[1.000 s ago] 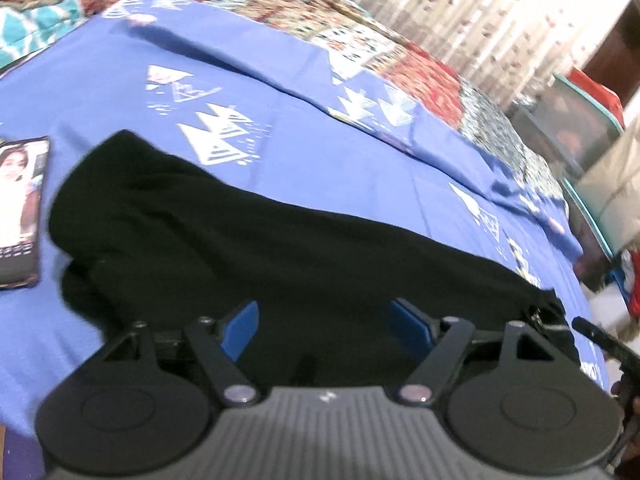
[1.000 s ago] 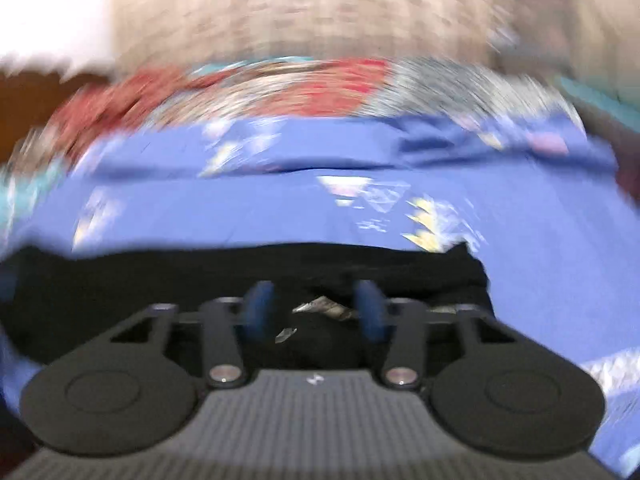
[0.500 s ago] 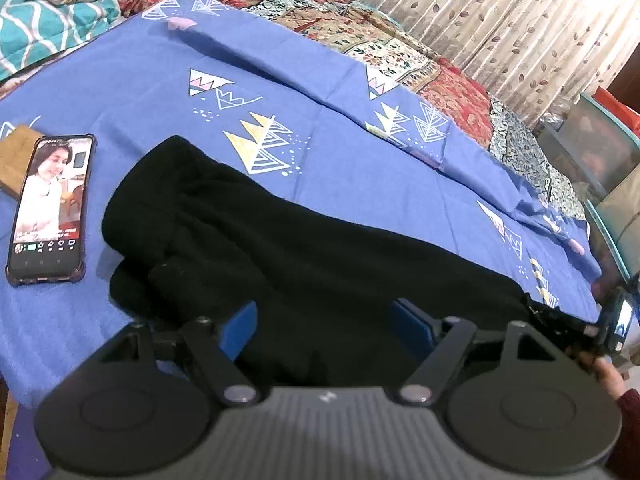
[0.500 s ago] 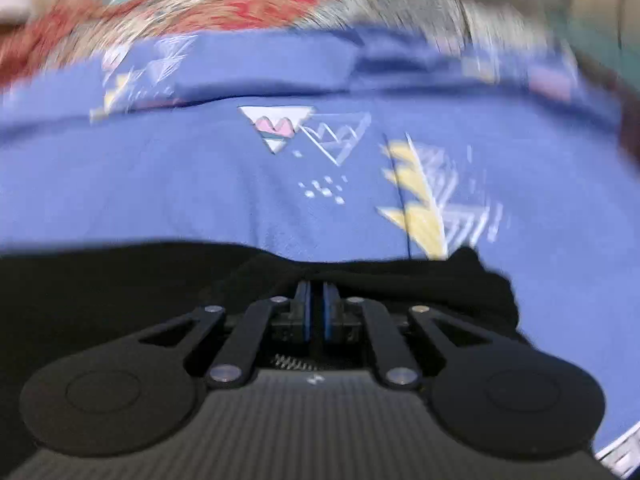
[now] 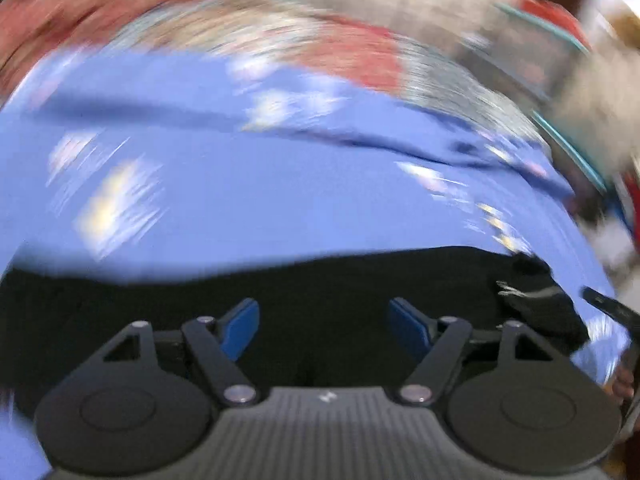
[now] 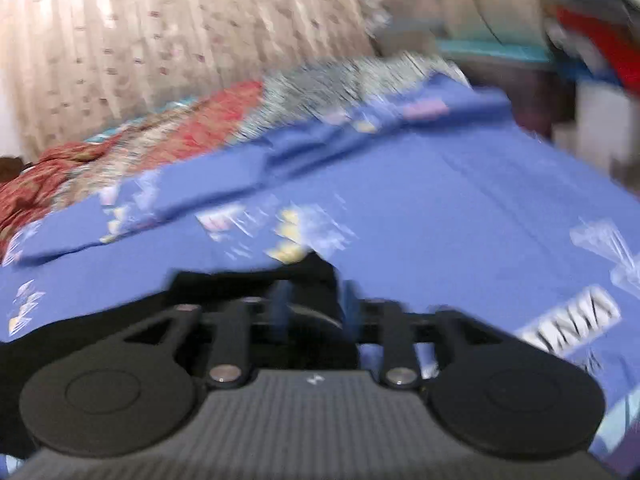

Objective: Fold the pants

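Nearest in the left wrist view: the left gripper (image 5: 324,324), its 2 blue pads (image 5: 240,330) standing wide apart and closing a little. Nothing is pinched; the black pants (image 5: 320,288) lie under and between them w/o the pads pressing. The pants make 1 long dark band along the near edge of the bed, from the left side of the frame to the right. At the right end of the band the cloth is bunched, w/ a thin pale stripe or tag, too blurred to read.

Only this view shows the right gripper's (image 5: 612,312) black frame coming in at the far right edge, beside that bunched end.

Right wrist view: the right gripper (image 6: 314,308) has its jaws opening. The end of the pants (image 6: 312,280) sits between the 2 blue pads (image 6: 280,308). Pads look blurred, but there is a gap and they do not squeeze the cloth, so released. This view shows the pants running off to the lower left.

Farther: 1 blue bedsheet (image 5: 280,200) w/ pale triangle prints covers the bed. Behind it, 1 red-patterned quilt (image 6: 192,136) along the far edge. Only the right view shows the curtain (image 6: 160,40) clearly.

Count: 1 pants, 2 grippers, 1 sheet, 1 quilt.
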